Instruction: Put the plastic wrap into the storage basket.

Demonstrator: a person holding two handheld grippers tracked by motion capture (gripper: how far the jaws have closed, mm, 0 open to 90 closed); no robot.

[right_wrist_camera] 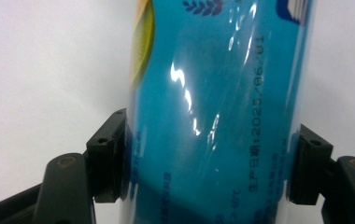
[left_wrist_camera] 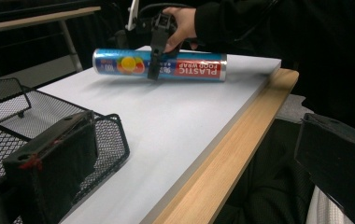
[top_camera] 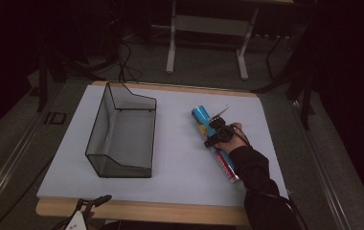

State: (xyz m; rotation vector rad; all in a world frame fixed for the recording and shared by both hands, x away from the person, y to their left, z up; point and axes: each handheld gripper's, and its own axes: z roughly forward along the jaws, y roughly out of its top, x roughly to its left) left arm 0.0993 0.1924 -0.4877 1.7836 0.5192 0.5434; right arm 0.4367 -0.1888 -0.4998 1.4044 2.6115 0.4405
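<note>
The right hand-held gripper (top_camera: 217,133) clamps both jaws on the plastic wrap roll (top_camera: 214,143), which lies on the tabletop (top_camera: 180,158) right of the wire basket (top_camera: 122,132). The left hand-held gripper (top_camera: 86,208), below the basket, stands open.

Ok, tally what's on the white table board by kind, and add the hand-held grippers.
Plastic food wrap roll: 1
Black mesh basket: 1
Hand-held grippers: 2, the right hand-held gripper and the left hand-held gripper
Total: 4
</note>
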